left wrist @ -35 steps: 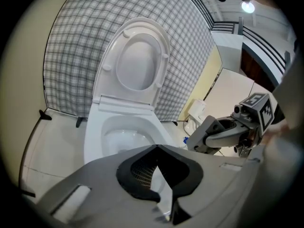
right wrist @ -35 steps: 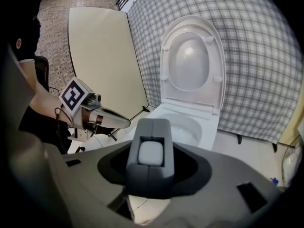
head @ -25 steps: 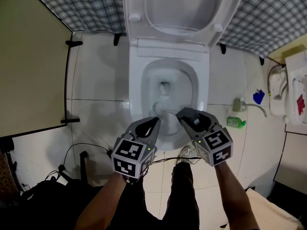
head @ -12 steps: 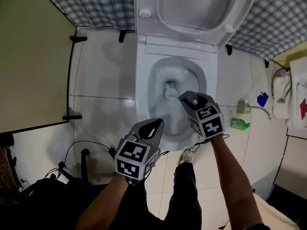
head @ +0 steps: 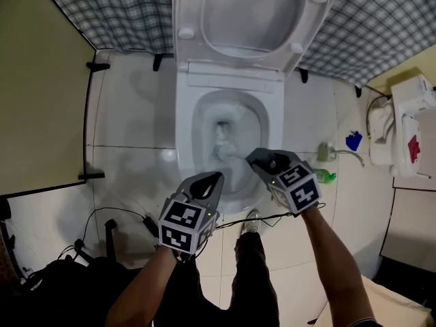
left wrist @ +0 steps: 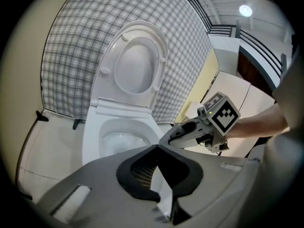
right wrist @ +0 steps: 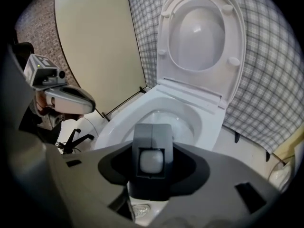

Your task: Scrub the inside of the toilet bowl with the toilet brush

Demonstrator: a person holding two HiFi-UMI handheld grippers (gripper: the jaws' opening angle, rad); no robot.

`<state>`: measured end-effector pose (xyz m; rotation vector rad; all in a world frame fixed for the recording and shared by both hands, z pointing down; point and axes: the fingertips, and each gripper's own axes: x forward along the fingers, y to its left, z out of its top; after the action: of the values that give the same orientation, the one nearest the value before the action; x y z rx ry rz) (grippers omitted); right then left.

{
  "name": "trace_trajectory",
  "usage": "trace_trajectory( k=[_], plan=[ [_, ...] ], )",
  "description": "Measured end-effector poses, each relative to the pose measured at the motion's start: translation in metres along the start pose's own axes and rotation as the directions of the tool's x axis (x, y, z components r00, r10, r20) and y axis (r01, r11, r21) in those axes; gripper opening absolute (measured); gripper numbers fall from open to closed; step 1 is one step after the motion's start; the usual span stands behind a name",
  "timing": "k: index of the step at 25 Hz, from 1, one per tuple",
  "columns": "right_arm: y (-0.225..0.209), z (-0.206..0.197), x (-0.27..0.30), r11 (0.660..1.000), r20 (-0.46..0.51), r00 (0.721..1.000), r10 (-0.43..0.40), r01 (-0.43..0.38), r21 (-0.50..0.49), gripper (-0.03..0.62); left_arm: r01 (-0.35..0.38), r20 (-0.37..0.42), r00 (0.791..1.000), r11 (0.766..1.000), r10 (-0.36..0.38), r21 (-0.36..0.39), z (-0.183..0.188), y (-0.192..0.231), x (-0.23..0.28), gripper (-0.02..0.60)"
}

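Toilet brush (head: 231, 154) head blurs inside bowl (head: 185, 142); right fingers (head: 263, 160) clamp its handle; left fingers (head: 206, 183) closed, empty.

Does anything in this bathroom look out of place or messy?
Nothing looks broken or spilled. A green bottle seems to lie on its side on the floor right of the toilet, and loose black cables trail across it at left.

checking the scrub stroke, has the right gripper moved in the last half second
Yes. The right gripper has drawn back toward the front rim of the toilet bowl, away from the raised lid.
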<state>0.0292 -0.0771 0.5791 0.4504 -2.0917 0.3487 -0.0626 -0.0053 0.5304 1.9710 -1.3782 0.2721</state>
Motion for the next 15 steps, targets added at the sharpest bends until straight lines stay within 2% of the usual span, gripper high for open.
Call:
trace_trajectory(
  k=[5, 9, 15],
  plan=[
    [0.026, -0.006, -0.049, 0.996, -0.082, 0.996, 0.035, -0.041, -0.076, 0.198, 0.042, 0.0, 0.999, 0.999, -0.042, 0.018, 0.012, -0.025, -0.004, 0.011],
    [0.034, -0.009, -0.08, 0.987, -0.151, 0.988, 0.021, -0.045, -0.154, 0.198, 0.06, -0.003, 0.998, 0.998, -0.06, 0.035, 0.016, -0.035, -0.009, 0.011],
    [0.026, -0.008, -0.067, 0.971, -0.179, 0.983, -0.03, -0.014, -0.239, 0.198, 0.05, -0.013, 0.999, 0.998, -0.049, 0.027, 0.006, -0.034, -0.009, 0.011]
  ],
)
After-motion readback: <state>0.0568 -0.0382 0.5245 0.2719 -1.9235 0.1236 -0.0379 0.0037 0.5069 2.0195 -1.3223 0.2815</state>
